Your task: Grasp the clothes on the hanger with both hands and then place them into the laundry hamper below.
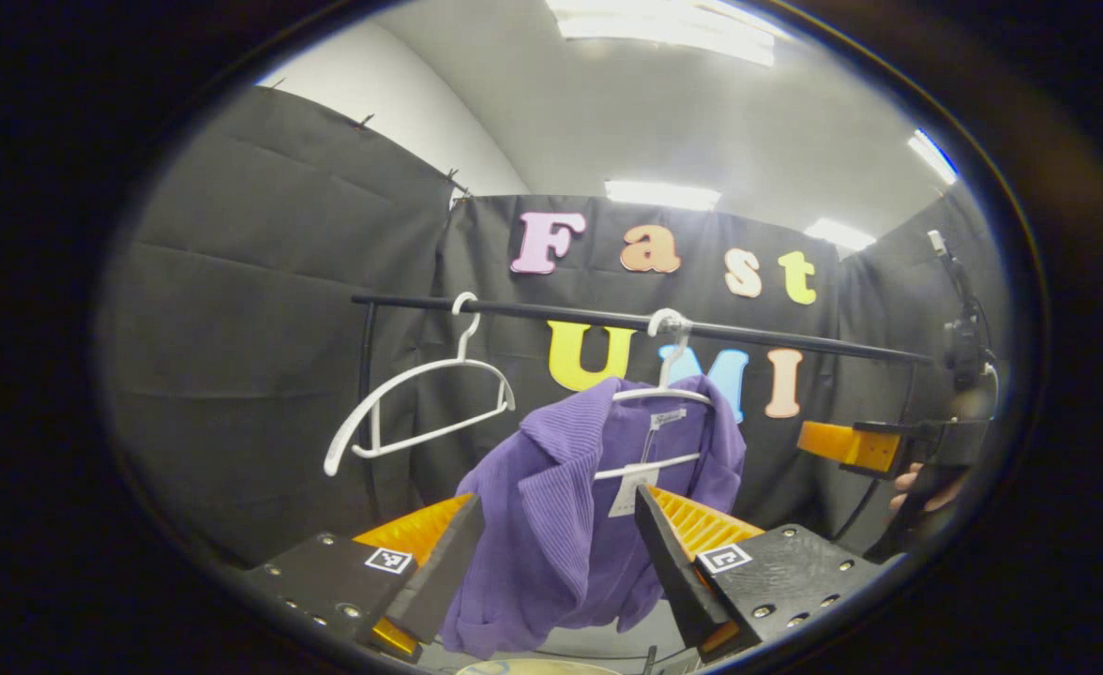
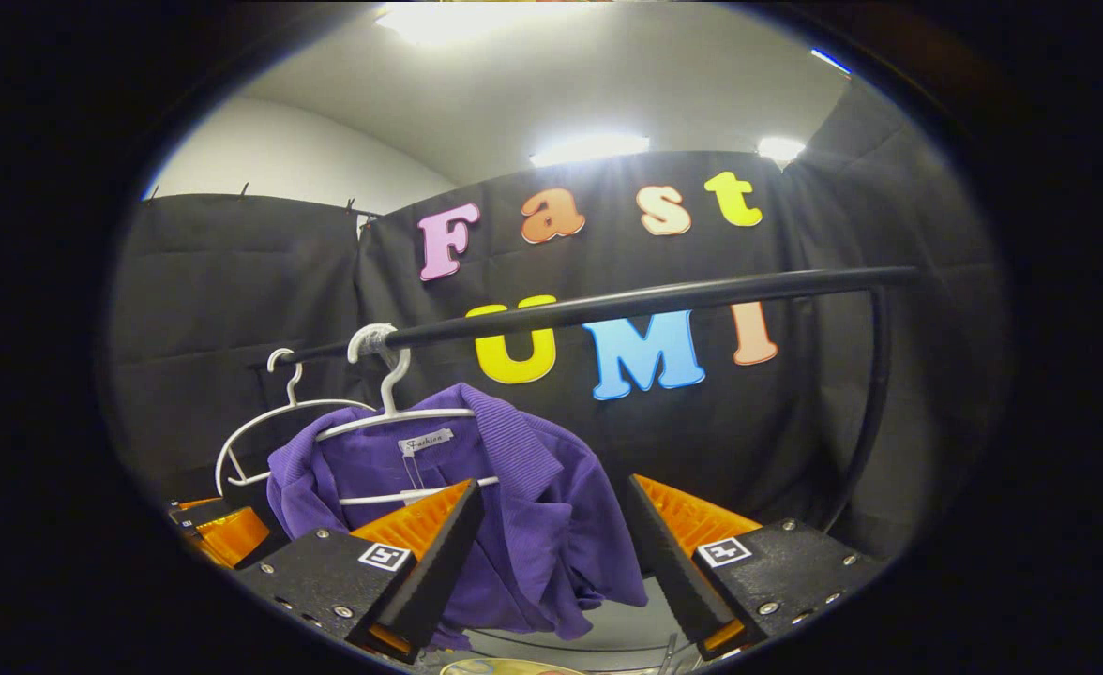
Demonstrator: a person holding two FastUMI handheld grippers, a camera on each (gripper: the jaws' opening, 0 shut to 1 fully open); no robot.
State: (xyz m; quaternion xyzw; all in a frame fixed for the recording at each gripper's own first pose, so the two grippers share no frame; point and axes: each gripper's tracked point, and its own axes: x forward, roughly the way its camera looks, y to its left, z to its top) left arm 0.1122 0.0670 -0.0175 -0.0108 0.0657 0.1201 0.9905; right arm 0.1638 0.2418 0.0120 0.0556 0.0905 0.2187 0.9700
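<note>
Both my jaws gape empty before the purple cardigan (image 1: 551, 506) on its hanger (image 1: 669, 394); approach step; next, close on its shoulders.

The garment (image 1: 561, 506) hangs on a hanger (image 1: 669, 394) on the rail (image 1: 795, 339), beside a bare hanger (image 1: 401, 412).

Each gripper (image 1: 559, 553) carries black finger mounts with silver screws. Each mount bears a square black-and-white marker (image 1: 388, 560). Finger faces are ribbed.
</note>
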